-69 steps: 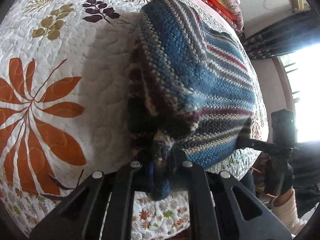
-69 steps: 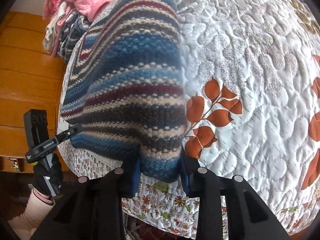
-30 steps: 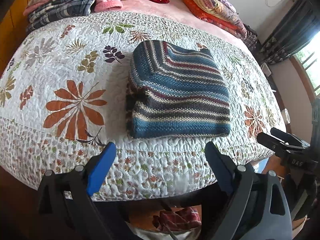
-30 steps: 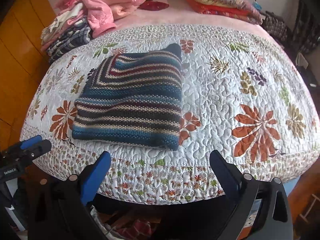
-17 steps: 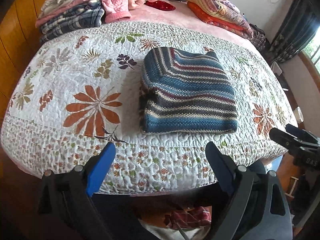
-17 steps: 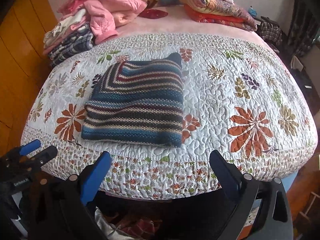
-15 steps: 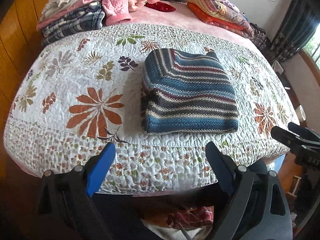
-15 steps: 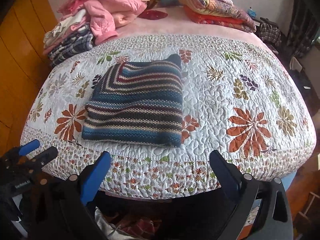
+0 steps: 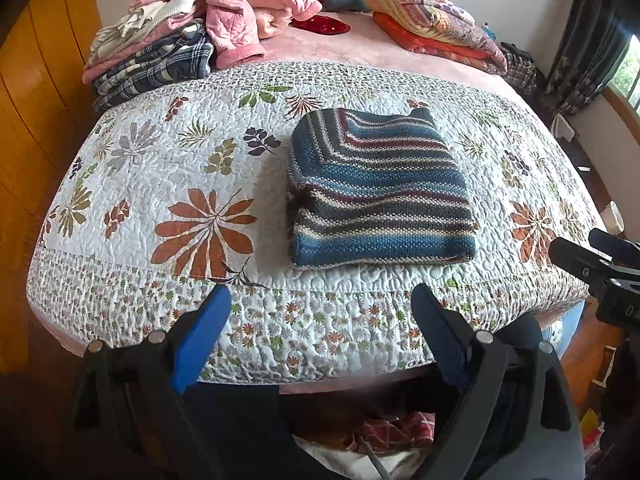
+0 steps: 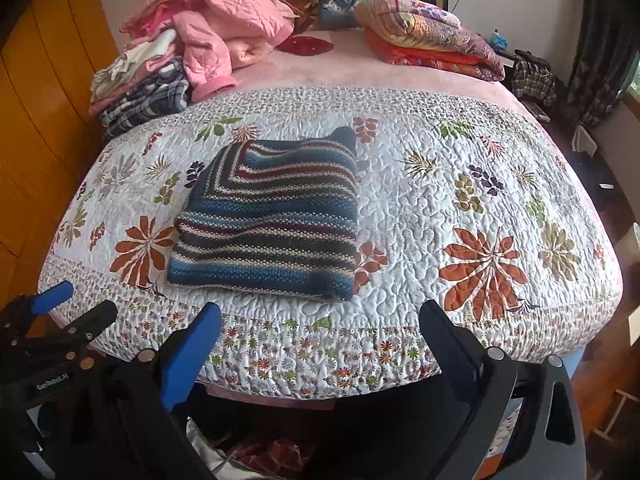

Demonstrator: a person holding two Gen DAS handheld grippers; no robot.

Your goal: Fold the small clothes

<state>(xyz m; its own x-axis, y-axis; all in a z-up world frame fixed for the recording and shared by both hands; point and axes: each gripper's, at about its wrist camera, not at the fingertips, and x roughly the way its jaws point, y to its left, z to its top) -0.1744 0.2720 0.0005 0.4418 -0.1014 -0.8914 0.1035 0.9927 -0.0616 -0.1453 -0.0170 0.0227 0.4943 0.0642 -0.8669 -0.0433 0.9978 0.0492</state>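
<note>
**Both grippers spread wide and empty, folded knit lying on the quilt**

Left gripper: blue-padded black jaws wide apart, nothing between them, held off the near edge of the bed, clear of the fabric. Right gripper: same state, jaws spread, empty, also off the near edge.

Blue, maroon and cream striped knitted sweater sits folded into a rough rectangle on the white quilted bedspread with orange and green leaf print, near the front edge, roughly centred left-to-right. One dark corner pokes up at its far right side. Neither gripper touches it.

Far left of the bed: stack of pink quilted jackets and plaid clothes. Far right: folded patterned orange and purple blankets. Both well apart from the sweater. Orange wooden panelling runs along the left.
</note>
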